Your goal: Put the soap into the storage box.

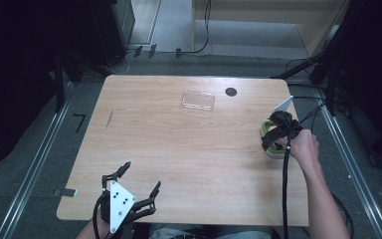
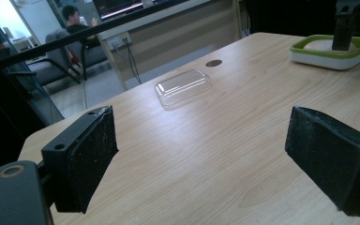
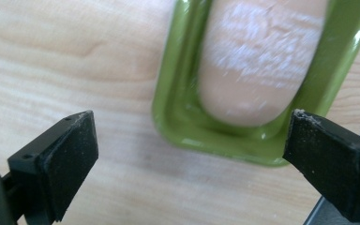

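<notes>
The green-rimmed dish [image 1: 270, 144] sits at the table's [image 1: 179, 149] right edge, at about three o'clock in the high view, directly under the right gripper [image 1: 276, 133]. In the right gripper view its short end [image 3: 225, 136] lies at twelve o'clock from the jaws, long axis running away from them; the jaws stand wide apart, holding nothing. The left gripper [image 1: 140, 190], at seven o'clock, also gapes empty and is much farther off

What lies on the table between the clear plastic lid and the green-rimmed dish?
Nothing: in the high view the wood between the clear plastic lid and the green-rimmed dish is bare. The left gripper view shows the same.
</notes>
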`<state>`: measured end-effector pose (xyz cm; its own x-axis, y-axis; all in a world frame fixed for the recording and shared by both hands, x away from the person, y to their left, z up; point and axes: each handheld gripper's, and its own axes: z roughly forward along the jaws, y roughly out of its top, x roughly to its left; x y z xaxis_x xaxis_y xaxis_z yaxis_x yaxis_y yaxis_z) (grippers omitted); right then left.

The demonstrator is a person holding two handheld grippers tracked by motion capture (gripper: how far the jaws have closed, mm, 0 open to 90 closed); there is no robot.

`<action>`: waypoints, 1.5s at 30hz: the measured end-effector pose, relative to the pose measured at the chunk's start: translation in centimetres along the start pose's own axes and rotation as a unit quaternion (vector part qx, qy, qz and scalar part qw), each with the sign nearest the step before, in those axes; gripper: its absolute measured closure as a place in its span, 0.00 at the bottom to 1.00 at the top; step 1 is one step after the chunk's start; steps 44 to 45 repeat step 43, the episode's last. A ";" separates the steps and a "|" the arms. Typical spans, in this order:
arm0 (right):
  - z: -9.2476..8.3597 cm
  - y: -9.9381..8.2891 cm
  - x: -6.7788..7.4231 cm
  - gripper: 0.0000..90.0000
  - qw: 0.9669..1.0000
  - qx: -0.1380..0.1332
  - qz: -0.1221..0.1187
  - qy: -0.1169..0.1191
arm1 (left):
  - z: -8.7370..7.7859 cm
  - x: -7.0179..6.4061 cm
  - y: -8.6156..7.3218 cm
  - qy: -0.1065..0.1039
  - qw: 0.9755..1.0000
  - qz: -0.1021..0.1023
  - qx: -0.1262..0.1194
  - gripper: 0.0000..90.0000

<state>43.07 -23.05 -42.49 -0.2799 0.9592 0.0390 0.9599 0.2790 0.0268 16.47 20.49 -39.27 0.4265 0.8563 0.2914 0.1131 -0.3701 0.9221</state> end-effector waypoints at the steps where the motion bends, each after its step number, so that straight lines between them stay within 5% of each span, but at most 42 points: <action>1: 0.0 0.0 0.0 0.04 1.000 0.000 0.000 0.000 | 0.0 0.0 0.0 0.000 1.000 0.001 0.001 0.11; 17: -0.7 -3.7 2.8 0.04 0.999 0.000 -0.050 -0.006 | 0.1 -0.1 0.1 -0.002 1.000 0.001 0.000 0.11; 45: 3.0 -10.4 6.1 0.04 0.991 0.050 -0.120 0.009 | 0.2 -0.2 0.1 -0.005 1.000 0.005 -0.002 0.11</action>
